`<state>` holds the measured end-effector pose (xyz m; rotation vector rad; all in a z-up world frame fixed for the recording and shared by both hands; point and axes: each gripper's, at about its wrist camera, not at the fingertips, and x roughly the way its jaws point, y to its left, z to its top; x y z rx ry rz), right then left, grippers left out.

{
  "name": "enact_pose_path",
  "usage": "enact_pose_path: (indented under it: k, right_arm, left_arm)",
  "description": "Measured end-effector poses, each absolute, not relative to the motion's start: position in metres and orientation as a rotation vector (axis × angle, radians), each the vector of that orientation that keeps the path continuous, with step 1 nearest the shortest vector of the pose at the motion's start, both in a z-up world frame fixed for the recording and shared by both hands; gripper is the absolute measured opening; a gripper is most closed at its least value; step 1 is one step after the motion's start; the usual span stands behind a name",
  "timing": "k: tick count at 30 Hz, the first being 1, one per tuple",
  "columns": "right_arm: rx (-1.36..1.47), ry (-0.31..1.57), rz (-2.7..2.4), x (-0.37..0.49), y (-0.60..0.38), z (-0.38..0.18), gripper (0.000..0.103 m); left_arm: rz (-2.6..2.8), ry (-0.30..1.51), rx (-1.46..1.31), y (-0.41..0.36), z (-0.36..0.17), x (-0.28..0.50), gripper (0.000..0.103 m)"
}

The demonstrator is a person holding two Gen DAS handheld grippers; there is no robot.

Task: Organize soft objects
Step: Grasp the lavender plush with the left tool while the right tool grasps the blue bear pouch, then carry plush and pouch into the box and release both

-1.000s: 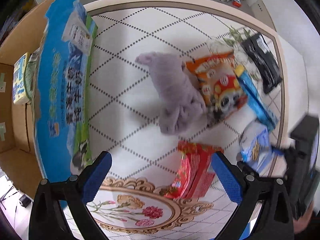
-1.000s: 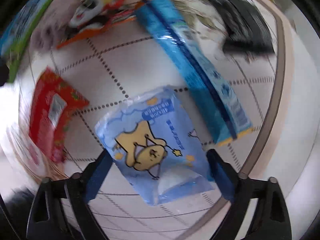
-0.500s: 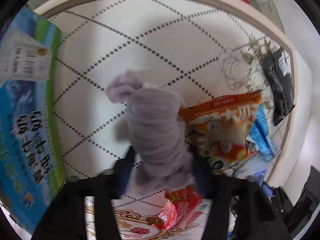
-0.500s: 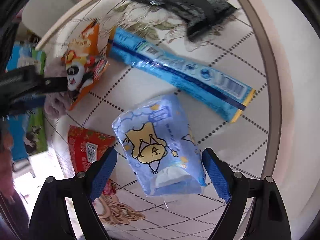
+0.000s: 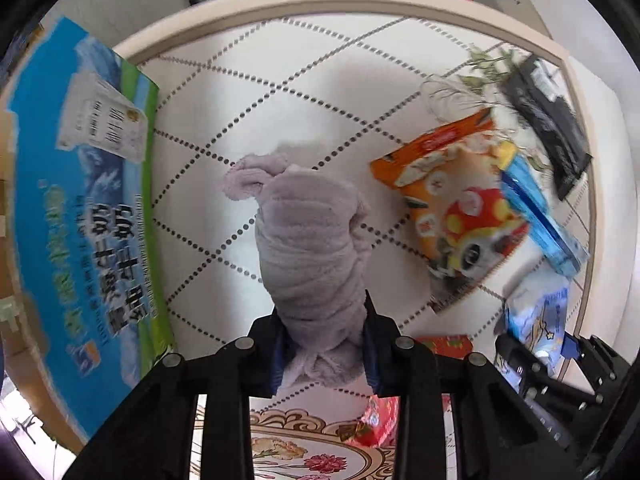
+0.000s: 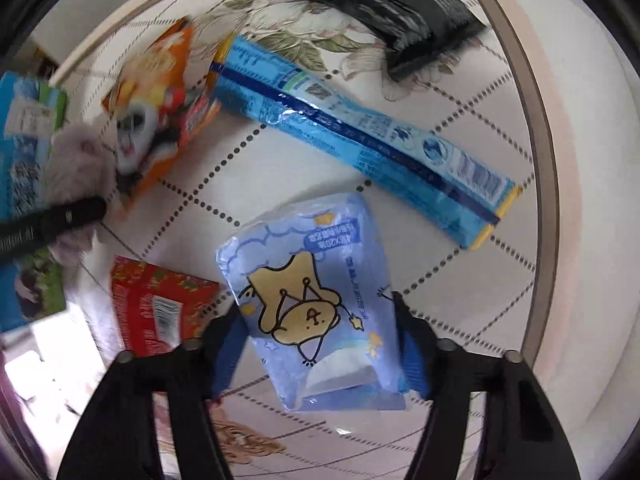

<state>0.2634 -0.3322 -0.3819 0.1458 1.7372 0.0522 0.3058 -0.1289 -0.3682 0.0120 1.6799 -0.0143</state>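
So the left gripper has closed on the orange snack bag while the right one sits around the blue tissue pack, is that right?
Not quite: the left gripper is shut on the purple towel, as the left wrist view shows; the orange snack bag lies untouched beside it. The right gripper does sit around the blue tissue pack.

Your left gripper [image 5: 324,348] points straight down, its jaws clamped on a lilac towel [image 5: 312,248] above a white table [image 5: 248,112]. A blue carton [image 5: 80,216] lies at nine o'clock. An orange packet [image 5: 452,200] sits at three o'clock, a black packet [image 5: 548,120] at two.
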Motion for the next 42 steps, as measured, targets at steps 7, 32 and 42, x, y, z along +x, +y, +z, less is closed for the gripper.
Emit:
enact_pose_path:
  k: [7, 32, 42]
  right_arm:
    - [0.311, 1.731, 0.031, 0.257, -0.360, -0.364, 0.052]
    - [0.380, 1.463, 0.325, 0.274, -0.093, -0.176, 0.051]
    - [0.236, 1.503, 0.182, 0.334, 0.025, -0.231, 0.051]
  left_arm:
    - [-0.062, 1.603, -0.014, -0.123, -0.312, 0.286, 0.028]
    - [0.006, 1.334, -0.070, 0.131, -0.169, 0.260, 0.028]
    - [0.065, 1.463, -0.059, 0.230, -0.249, 0.308, 0.028]
